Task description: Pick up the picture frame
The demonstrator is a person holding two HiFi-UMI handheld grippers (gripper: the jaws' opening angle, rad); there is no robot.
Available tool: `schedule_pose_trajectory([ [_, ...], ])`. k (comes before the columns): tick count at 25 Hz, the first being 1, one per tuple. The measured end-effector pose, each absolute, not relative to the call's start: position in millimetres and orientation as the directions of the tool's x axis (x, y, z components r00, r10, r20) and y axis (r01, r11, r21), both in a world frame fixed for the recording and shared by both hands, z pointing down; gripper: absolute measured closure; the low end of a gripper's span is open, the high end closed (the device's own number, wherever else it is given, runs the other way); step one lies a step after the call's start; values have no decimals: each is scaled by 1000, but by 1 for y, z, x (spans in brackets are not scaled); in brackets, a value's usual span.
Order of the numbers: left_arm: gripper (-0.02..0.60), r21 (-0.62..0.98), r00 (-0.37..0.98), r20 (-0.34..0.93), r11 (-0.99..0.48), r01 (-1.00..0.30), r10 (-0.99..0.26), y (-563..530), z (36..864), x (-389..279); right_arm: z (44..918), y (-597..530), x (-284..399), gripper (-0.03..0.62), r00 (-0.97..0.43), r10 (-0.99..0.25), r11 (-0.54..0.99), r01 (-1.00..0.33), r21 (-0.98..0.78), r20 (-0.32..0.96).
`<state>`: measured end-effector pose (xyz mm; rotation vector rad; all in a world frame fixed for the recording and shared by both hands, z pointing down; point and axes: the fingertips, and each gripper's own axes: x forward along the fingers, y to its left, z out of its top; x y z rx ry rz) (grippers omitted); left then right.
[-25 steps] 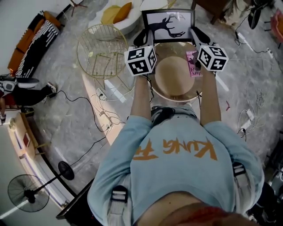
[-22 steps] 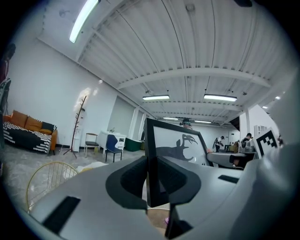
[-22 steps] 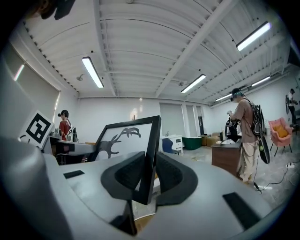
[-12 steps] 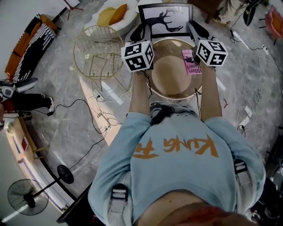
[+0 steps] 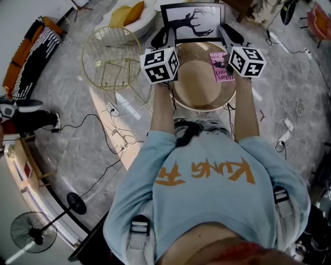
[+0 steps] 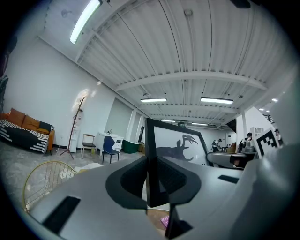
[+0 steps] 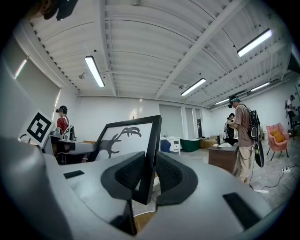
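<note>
The picture frame (image 5: 192,23) is black-edged, with a dark antler silhouette on white. It hangs upright above the far rim of the round wooden table (image 5: 199,88), held between both grippers. My left gripper (image 5: 161,37) is shut on the frame's left edge, and in the left gripper view that edge (image 6: 151,154) stands clamped between the pads of the gripper (image 6: 152,180). My right gripper (image 5: 231,35) is shut on the right edge. The right gripper view shows the frame (image 7: 126,138) pinched at its lower corner by that gripper (image 7: 149,173).
A pink book (image 5: 219,66) lies on the table under the right gripper. A gold wire basket table (image 5: 111,59) stands to the left, and a white seat with yellow cushions (image 5: 132,15) behind it. Cables (image 5: 119,137) trail over the floor. A person (image 7: 241,136) stands at the right.
The frame and both grippers have shifted slightly toward the top of the head view, still clamped. More of the pink book shows beneath the right gripper.
</note>
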<state>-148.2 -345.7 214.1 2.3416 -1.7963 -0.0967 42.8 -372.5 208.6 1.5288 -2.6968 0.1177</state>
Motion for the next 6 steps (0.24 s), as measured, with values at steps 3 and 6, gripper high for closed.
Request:
schedule_pose_trajectory([
  [3, 505, 193, 265, 62, -249, -949, -962, -344, 216, -150, 210, -370, 41, 522, -513, -855, 512, -858, -41, 73],
  [6, 505, 196, 264, 58, -248, -949, -963, -342, 218, -152, 210, -369, 39, 522, -513, -855, 512, -858, -36, 73],
])
